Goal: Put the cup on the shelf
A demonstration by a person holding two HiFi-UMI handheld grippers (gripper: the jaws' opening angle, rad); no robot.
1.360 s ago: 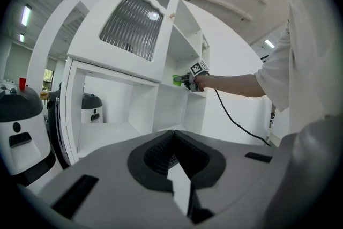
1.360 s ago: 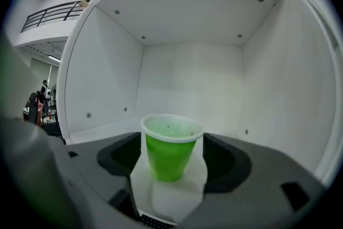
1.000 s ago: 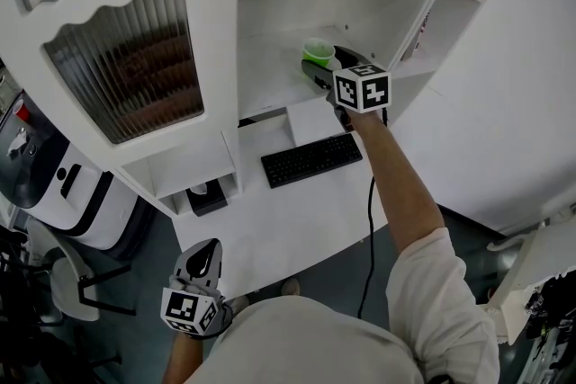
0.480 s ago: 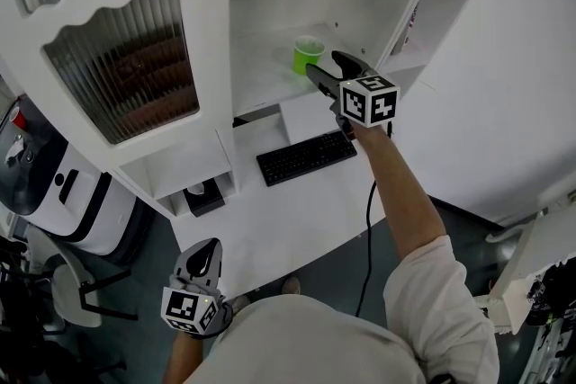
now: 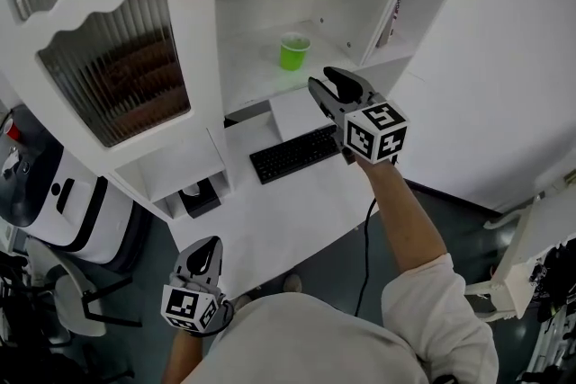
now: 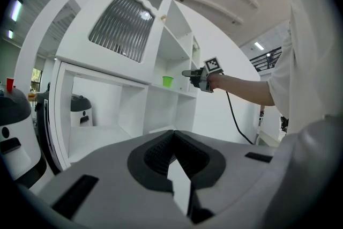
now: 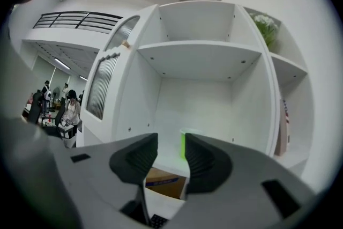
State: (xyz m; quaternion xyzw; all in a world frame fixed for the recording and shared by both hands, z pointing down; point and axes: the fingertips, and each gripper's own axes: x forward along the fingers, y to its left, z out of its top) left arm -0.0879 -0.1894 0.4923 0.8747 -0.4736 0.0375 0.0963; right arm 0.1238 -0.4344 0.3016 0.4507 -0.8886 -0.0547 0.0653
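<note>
The green cup (image 5: 293, 51) stands upright on the white shelf (image 5: 256, 81) inside the open cabinet bay, free of any grip. My right gripper (image 5: 328, 85) hangs in front of the shelf, below and right of the cup and apart from it. Its jaws are closing with nothing between them. In the right gripper view a green sliver of the cup (image 7: 183, 145) shows beyond the gap between the fingers (image 7: 204, 159). My left gripper (image 5: 206, 254) hangs low near my body, shut and empty; in its view the cup (image 6: 168, 81) and the right gripper (image 6: 199, 78) are far off.
A black keyboard (image 5: 292, 154) and a white sheet (image 5: 301, 111) lie on the desk under the shelf. A cabinet door with ribbed glass (image 5: 112, 76) stands left of the bay. A small dark box (image 5: 200, 196) sits in a low cubby. A cable (image 5: 366, 238) trails from my right arm.
The right gripper has let go of the cup, drawn back from the shelf toward me, and its jaws have narrowed. The cup stays on the shelf. The left gripper has not moved.
</note>
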